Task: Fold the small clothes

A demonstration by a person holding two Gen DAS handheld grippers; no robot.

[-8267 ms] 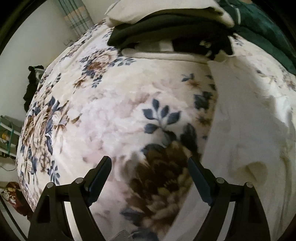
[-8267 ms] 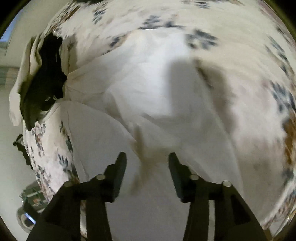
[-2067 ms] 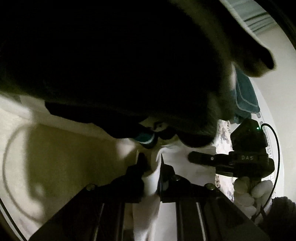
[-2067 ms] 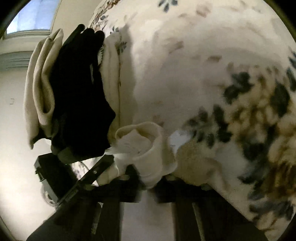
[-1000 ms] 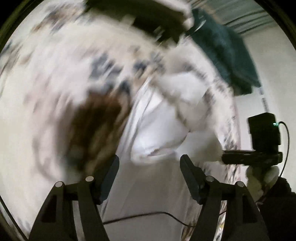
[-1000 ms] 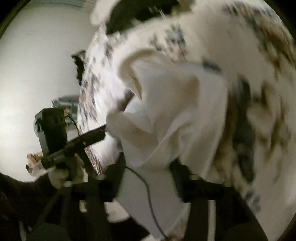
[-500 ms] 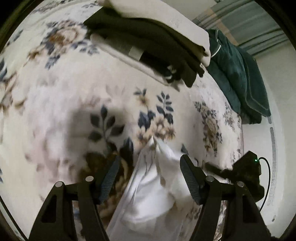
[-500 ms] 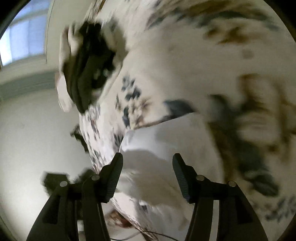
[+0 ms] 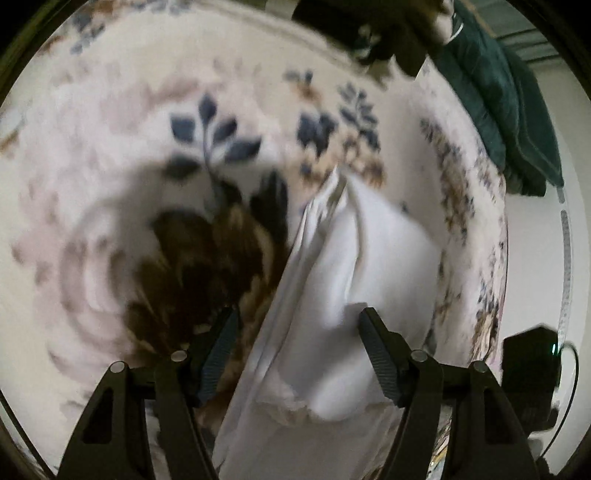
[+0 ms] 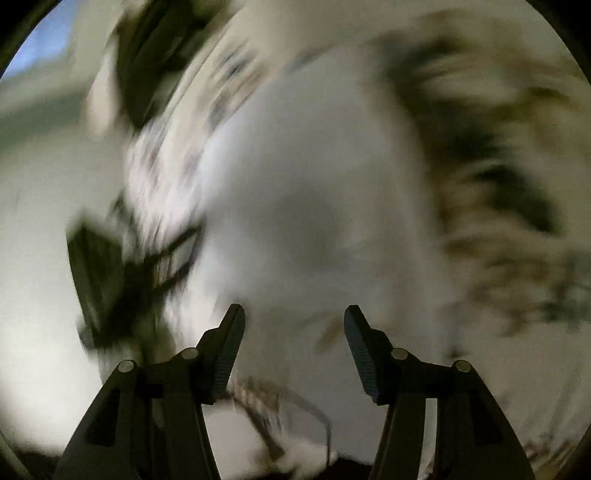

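Note:
A white garment (image 9: 343, 295) lies bunched and partly folded on the floral blanket (image 9: 110, 147), running from the middle of the left wrist view down to its bottom edge. My left gripper (image 9: 298, 347) is open and empty just above it, jaws wide on either side of the cloth. In the blurred right wrist view the same white garment (image 10: 295, 206) fills the middle. My right gripper (image 10: 294, 339) is open and empty above it.
A stack of folded dark and cream clothes (image 9: 369, 33) sits at the far end of the bed. A dark green cloth (image 9: 509, 110) lies at the right edge. The other gripper's black body (image 9: 528, 365) shows at lower right.
Both grippers had been shut on the garment near the stack, then let go. Over the last second both have swung back over the white garment; the left has moved closer to it.

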